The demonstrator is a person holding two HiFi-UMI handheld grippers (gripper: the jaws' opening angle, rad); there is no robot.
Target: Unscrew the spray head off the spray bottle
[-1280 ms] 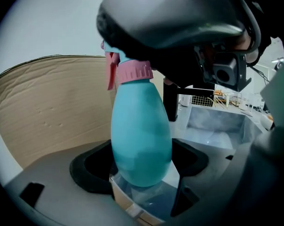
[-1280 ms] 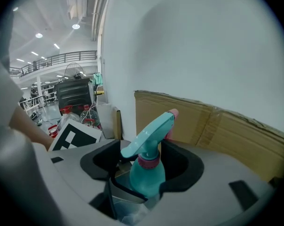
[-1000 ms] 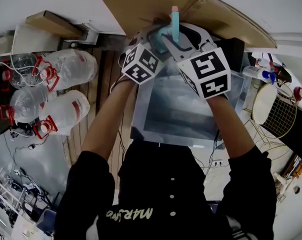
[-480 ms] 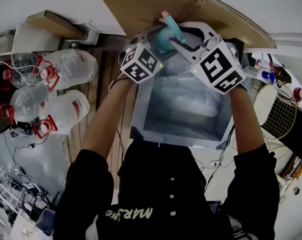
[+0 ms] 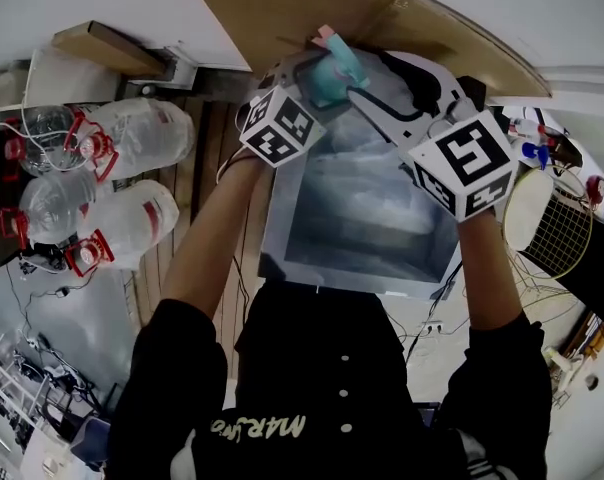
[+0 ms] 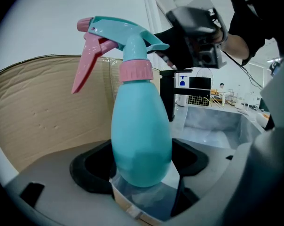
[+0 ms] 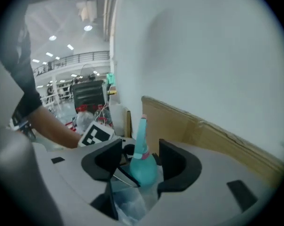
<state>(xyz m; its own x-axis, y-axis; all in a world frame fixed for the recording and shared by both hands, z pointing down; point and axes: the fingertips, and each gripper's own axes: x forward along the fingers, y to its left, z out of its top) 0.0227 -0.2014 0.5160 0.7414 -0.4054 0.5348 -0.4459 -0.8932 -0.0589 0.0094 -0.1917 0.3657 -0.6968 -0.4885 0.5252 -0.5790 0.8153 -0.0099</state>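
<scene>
A teal spray bottle [image 6: 141, 140] with a pink collar [image 6: 136, 70] and a teal-and-pink spray head [image 6: 125, 32] stands upright between the pads of my left gripper [image 6: 142, 173], which is shut on its lower body. In the head view, the left gripper [image 5: 317, 80] holds the bottle [image 5: 332, 73] up in front of a cardboard sheet. My right gripper [image 5: 360, 80] sits just right of the spray head, its jaws opening. In the right gripper view, the bottle [image 7: 143, 166] shows beyond the gap of the right gripper [image 7: 139, 161], and the pads do not press on it.
A grey tub [image 5: 282, 238] lined with clear plastic lies below both grippers. Several large water jugs [image 5: 112, 168] with red handles lie at the left. The brown cardboard sheet [image 5: 282, 8] stands behind the bottle. A wire basket [image 5: 557, 223] and small bottles [image 5: 522, 148] are at the right.
My right gripper has swung right and back from the spray head, and its jaws stand wider. The spray head has turned to point left. The left gripper has kept its hold and place.
</scene>
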